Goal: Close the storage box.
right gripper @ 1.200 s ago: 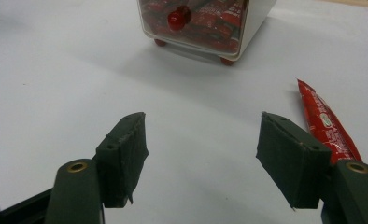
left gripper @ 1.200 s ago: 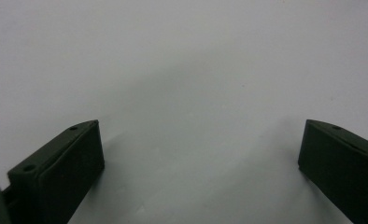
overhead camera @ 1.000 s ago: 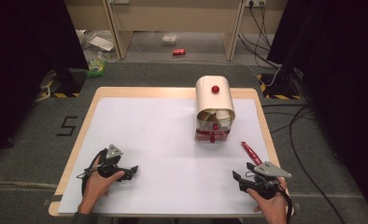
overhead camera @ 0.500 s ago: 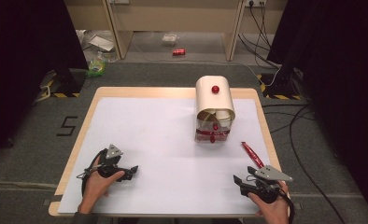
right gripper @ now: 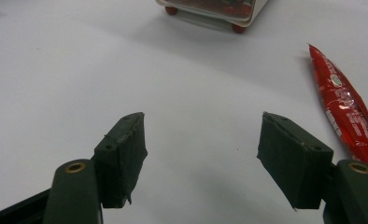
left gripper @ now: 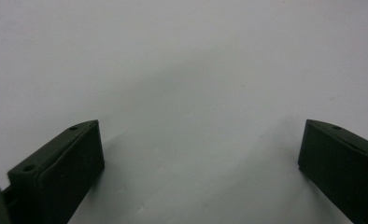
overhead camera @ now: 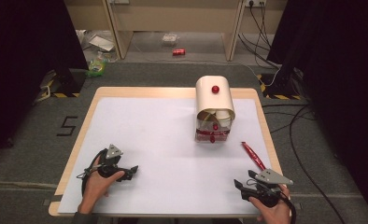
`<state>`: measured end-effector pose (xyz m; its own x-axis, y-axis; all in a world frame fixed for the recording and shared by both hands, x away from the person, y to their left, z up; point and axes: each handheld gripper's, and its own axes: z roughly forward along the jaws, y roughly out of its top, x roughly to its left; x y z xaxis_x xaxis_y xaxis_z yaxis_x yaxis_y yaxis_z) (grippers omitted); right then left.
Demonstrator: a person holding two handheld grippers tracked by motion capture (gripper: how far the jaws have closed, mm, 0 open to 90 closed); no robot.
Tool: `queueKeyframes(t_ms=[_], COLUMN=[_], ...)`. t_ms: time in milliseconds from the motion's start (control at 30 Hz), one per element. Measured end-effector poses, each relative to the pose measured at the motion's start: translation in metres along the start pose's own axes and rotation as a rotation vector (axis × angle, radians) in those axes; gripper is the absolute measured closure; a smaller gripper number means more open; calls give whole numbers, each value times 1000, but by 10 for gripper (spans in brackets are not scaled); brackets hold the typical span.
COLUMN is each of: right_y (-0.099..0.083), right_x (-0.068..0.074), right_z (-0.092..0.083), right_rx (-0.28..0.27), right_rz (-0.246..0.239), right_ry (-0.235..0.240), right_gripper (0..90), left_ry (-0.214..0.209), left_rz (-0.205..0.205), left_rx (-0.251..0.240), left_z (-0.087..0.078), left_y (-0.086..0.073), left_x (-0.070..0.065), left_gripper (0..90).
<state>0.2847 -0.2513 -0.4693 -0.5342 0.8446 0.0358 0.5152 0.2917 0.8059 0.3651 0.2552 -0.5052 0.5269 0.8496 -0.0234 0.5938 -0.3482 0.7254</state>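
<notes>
Two tools, left tool (overhead camera: 134, 169) and right tool (right gripper: 201, 154), rest with jaws spread and empty, the red sachet (right gripper: 343, 106) lying flat on the surface (overhead camera: 163, 140) just beside the right one — probably light, floppy, slick, best pinched mid-length.

White sheet (overhead camera: 163, 140) on tan wood table (overhead camera: 140, 92). Cream box (overhead camera: 214, 100) with red knob (overhead camera: 215, 89) on top, red feet and red trim at its clear front. Red sachet (right gripper: 343, 105), glossy, white and green print. Grippers (overhead camera: 134, 170) (overhead camera: 238, 184) black with grey top plates; jaws black. Floor dark grey, white "5" (overhead camera: 67, 126), yellow-black hazard tape (overhead camera: 55, 94), red can (overhead camera: 179, 52).
</notes>
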Motion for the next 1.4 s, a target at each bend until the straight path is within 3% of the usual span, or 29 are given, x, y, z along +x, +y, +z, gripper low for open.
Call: queueKeyframes(t_ms=[500, 1100, 1400], right_y=[-9, -21, -26], right_x=[4, 10, 11], right_z=[-1, 1, 0], right_rx=[68, 185, 161], right_rz=[-16, -70, -74], right_ry=[16, 28, 24], right_gripper=[312, 285, 282], left_ry=[0, 0, 0], left_rz=[0, 0, 0], left_rx=[0, 0, -1], left_z=[0, 0, 0], left_y=[0, 0, 0], left_x=[0, 0, 0], left_gripper=[0, 0, 0])
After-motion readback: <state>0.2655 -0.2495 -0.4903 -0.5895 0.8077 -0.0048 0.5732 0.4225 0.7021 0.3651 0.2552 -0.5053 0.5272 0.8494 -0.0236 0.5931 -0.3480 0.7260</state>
